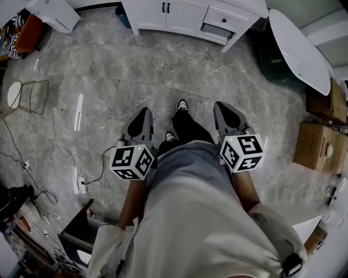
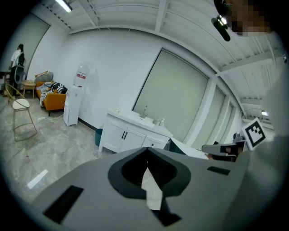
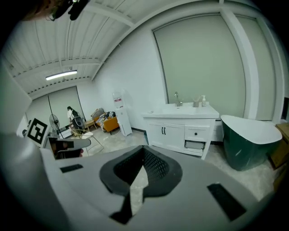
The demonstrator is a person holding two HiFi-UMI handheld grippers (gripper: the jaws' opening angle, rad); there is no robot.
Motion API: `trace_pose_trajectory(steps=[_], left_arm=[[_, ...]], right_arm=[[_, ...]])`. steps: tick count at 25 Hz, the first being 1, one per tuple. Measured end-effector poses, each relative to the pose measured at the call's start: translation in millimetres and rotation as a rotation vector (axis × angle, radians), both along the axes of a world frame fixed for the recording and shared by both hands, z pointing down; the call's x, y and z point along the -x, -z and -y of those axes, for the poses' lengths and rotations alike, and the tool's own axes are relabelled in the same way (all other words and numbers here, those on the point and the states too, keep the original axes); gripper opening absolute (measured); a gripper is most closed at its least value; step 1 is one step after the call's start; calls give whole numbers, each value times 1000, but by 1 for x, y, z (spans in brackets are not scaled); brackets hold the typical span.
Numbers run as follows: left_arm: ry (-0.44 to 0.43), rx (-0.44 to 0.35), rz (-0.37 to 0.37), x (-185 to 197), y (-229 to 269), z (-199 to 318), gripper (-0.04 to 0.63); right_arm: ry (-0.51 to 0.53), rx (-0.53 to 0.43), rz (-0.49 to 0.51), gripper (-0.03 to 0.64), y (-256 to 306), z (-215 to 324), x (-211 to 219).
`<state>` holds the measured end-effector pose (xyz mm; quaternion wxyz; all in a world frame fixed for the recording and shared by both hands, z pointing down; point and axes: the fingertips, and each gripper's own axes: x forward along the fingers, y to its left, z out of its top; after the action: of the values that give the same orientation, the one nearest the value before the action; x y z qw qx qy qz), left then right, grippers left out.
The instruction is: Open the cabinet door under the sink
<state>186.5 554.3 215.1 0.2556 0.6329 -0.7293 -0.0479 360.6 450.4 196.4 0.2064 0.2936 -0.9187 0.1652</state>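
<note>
A grey marbled floor (image 1: pixel 163 65) is being shown across most of the head view. A dark green bathtub (image 1: pixel 296 43) is lying at 2 o'clock, and the white sink cabinet (image 1: pixel 185 16) is being cut off by the frame edge at 12 o'clock, well apart from both grippers. Its paired doors (image 3: pixel 165 135) are being seen whole only in the right gripper view, at 12 o'clock beyond the fingers, under the sink and beside a small drawer (image 3: pixel 196 133). The doors are being judged light, stiff and free-swinging, so hold is best being taken on one of the two slim black handles (image 3: pixel 164 131) at the centre seam, which are thin and probably slippery. The left gripper (image 1: pixel 142 115) and right gripper (image 1: pixel 223 106) are being held either side of the person's body, the fingers of each being pressed together on nothing. No hinges are being shown, and the handles are too small for their shape to be made out.
</note>
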Motion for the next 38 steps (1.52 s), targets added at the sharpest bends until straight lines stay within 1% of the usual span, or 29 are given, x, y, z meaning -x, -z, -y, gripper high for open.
trace_pose_trajectory(steps=[2, 4, 7, 12, 16, 20, 22, 29, 32, 35, 38], left_arm=[[-6, 15, 38, 0, -2, 9, 0], [-20, 18, 49, 2, -3, 17, 0], [-30, 23, 51, 9, -4, 35, 0], [-35, 33, 36, 28, -8, 77, 0], [-35, 52, 33, 47, -13, 116, 0], [-33, 78, 23, 66, -17, 153, 0], [-23, 92, 21, 75, -20, 173, 0], [4, 114, 8, 107, -18, 237, 0], [4, 121, 22, 116, -19, 267, 0], [-4, 131, 58, 121, -16, 294, 0], [-10, 127, 61, 126, -14, 318, 0]], right_arm=[[50, 16, 54, 11, 4, 4, 6], [84, 50, 96, 11, 4, 9, 13], [84, 73, 116, 11, -1, 29, 25], [54, 95, 97, 11, -13, 75, 45], [75, 89, 63, 11, -20, 113, 70], [130, 57, 79, 11, -18, 146, 100], [150, 58, 83, 11, -20, 166, 114], [188, 167, 73, 11, -29, 230, 152], [196, 197, 82, 11, -32, 258, 164], [196, 207, 81, 11, -34, 283, 173], [199, 205, 85, 11, -33, 305, 181]])
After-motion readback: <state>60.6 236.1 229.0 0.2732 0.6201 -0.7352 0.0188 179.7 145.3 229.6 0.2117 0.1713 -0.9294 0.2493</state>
